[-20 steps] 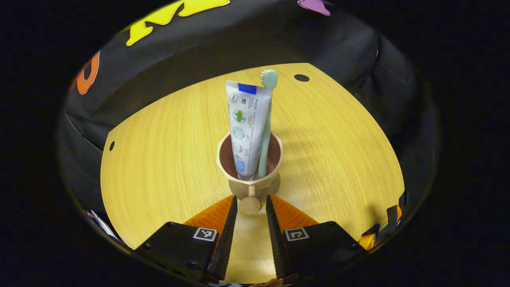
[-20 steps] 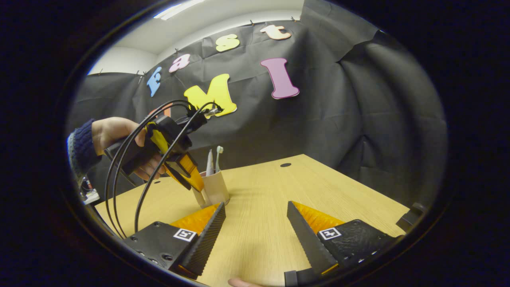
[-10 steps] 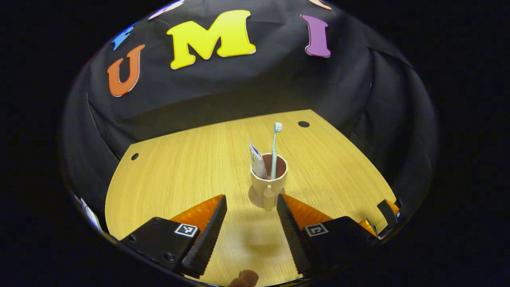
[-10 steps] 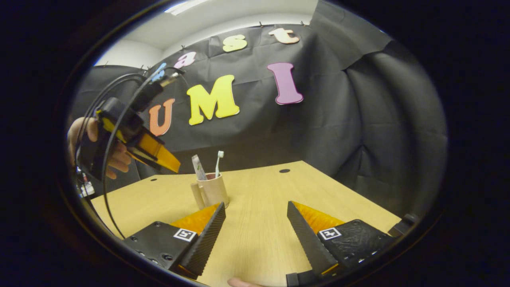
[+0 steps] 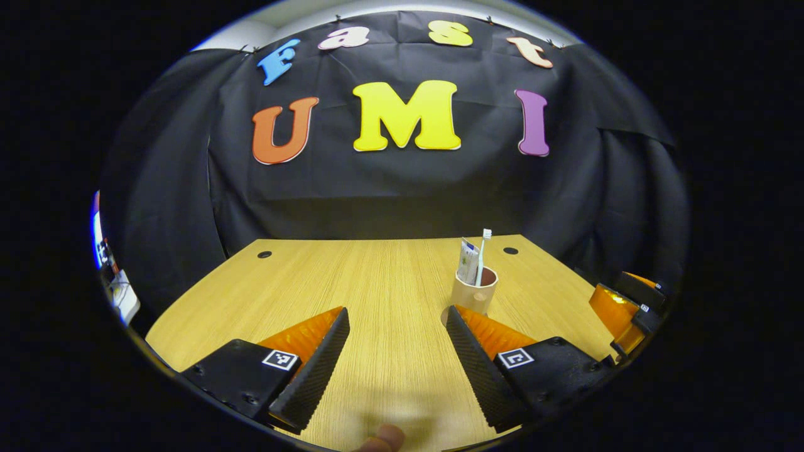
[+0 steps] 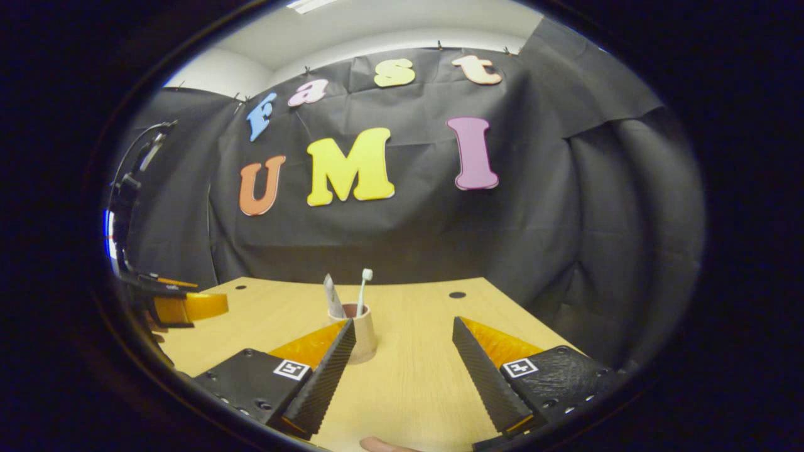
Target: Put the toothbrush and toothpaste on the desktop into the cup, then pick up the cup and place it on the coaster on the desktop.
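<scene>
Both tongs, left gripper (image 5: 392, 342) and right gripper (image 6: 402, 351), stood spread and empty above the desktop (image 5: 377, 276). Cup (image 5: 474, 293) stood upright holding toothbrush (image 5: 482, 256) and toothpaste (image 5: 467, 262); the coaster beneath could not be confirmed. Risk: a nudge could topple its tall contents.

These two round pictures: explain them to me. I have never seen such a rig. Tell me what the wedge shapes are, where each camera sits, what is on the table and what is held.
A person holds a hand tool with two fingers in each hand, and a camera rides on each tool. The wedges at the bottom of each picture are that tool's own fingers: the left gripper and the right gripper. Both stand open and hold nothing. On the wooden table stands a cup with a toothbrush and a toothpaste tube upright inside. A round base shows under the cup in the right gripper view; whether it is the coaster I cannot tell.
</scene>
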A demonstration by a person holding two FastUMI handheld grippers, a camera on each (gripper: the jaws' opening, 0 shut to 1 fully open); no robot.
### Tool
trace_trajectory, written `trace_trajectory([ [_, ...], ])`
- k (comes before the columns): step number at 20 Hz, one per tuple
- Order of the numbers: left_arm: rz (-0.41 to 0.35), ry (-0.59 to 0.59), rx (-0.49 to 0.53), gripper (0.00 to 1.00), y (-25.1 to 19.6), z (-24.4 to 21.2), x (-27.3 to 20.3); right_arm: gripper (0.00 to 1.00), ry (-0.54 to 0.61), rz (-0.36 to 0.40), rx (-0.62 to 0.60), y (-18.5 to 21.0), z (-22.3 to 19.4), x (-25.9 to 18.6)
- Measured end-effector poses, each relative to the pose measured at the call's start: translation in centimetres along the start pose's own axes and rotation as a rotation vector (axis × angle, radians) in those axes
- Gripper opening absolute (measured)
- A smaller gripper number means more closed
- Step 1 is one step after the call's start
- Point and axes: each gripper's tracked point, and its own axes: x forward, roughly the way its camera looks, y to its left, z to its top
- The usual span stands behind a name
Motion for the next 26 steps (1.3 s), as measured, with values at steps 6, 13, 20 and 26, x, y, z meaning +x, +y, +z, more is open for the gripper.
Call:
trace_trajectory([
  [6,-0.02,-0.155,0.075,0.99,2.5,2.6,-4.8,0.96,-0.049,0.011,-0.062,5.1,2.8,0.5],
  [13,-0.013,-0.198,0.07,0.99,3.1,3.8,-6.1,0.94,-0.06,-0.01,-0.1,6.2,1.3,-1.8],
  [20,0.066,-0.244,0.024,0.99,4.4,4.3,-5.8,0.96,-0.026,0.029,-0.106,6.2,-0.2,-2.4],
  [26,0.057,-0.218,0.046,0.99,3.8,3.5,-5.4,0.96,-0.024,0.044,-0.109,6.0,-0.4,-2.3],
])
